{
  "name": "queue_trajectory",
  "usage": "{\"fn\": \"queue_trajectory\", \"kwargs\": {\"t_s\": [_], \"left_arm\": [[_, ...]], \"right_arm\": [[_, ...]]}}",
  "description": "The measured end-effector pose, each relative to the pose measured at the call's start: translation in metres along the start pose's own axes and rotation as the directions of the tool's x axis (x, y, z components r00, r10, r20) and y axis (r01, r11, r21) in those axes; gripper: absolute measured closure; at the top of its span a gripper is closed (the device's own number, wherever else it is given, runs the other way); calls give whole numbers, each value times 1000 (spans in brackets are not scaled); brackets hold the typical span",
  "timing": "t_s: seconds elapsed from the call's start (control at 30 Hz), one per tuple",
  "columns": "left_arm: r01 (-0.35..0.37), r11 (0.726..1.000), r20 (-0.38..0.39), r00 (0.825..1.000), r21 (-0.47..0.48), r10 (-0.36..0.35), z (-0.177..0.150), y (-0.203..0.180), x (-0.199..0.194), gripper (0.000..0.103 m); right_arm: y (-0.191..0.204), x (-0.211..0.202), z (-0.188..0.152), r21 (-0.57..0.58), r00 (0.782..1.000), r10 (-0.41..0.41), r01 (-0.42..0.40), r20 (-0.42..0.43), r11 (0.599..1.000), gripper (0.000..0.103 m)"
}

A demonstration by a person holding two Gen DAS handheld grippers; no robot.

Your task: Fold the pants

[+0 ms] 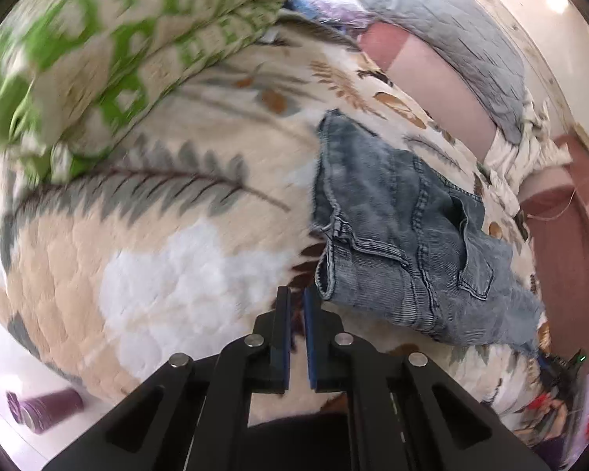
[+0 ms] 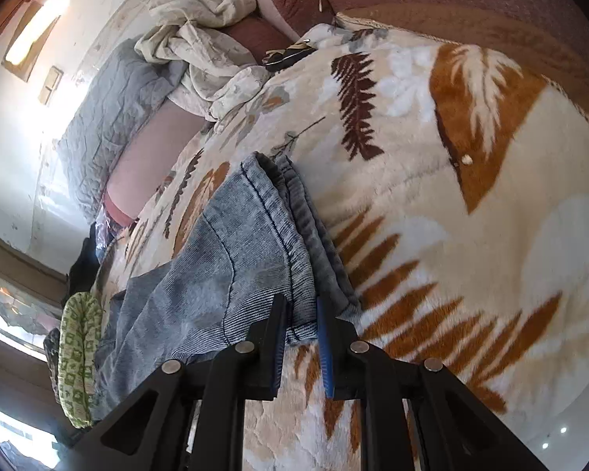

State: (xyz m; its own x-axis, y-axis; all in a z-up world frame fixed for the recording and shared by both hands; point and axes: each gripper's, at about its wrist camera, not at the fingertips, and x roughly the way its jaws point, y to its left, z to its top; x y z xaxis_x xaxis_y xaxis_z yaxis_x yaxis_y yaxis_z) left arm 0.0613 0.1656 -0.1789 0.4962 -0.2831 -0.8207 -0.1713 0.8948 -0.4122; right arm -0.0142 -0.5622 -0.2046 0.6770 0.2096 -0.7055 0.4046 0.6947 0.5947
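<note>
Faded blue denim pants (image 1: 412, 235) lie bunched on a leaf-printed fleece blanket (image 1: 157, 274) spread over a bed. In the left wrist view my left gripper (image 1: 295, 292) is just left of the pants' near hem corner. Its jaws are shut and only blanket shows in the narrow slit between them. In the right wrist view a folded edge of the pants (image 2: 255, 259) runs down into my right gripper (image 2: 300, 302). That gripper is shut on the denim, and the fabric's corner sits between its blue pads. The blanket (image 2: 451, 196) stretches away to the right.
A folded green-patterned quilt (image 1: 117, 39) lies beyond the pants, with a grey pillow (image 1: 451, 39) at the headboard side. A crumpled white sheet (image 2: 208, 39) and a small dark object (image 2: 290, 55) sit at the bed's far end. A purple cylinder (image 1: 43, 408) lies on the floor.
</note>
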Motion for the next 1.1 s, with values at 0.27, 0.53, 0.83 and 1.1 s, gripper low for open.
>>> {"fn": "queue_trajectory", "kwargs": {"t_s": [0.27, 0.53, 0.83, 1.1], "left_arm": [[14, 998, 25, 1000, 55, -15, 0, -18, -22, 97], [114, 964, -14, 993, 240, -114, -4, -109, -11, 97], [90, 923, -39, 996, 374, -81, 16, -187, 29, 96], [51, 908, 5, 998, 415, -59, 48, -229, 58, 66]], "right_arm": [[-1, -5, -5, 14, 1000, -31, 31, -3, 999, 82], [15, -40, 10, -28, 991, -94, 97, 91, 995, 44], [60, -26, 29, -110, 997, -22, 30, 75, 993, 44], [75, 3, 22, -126, 999, -5, 9, 33, 992, 44]]}}
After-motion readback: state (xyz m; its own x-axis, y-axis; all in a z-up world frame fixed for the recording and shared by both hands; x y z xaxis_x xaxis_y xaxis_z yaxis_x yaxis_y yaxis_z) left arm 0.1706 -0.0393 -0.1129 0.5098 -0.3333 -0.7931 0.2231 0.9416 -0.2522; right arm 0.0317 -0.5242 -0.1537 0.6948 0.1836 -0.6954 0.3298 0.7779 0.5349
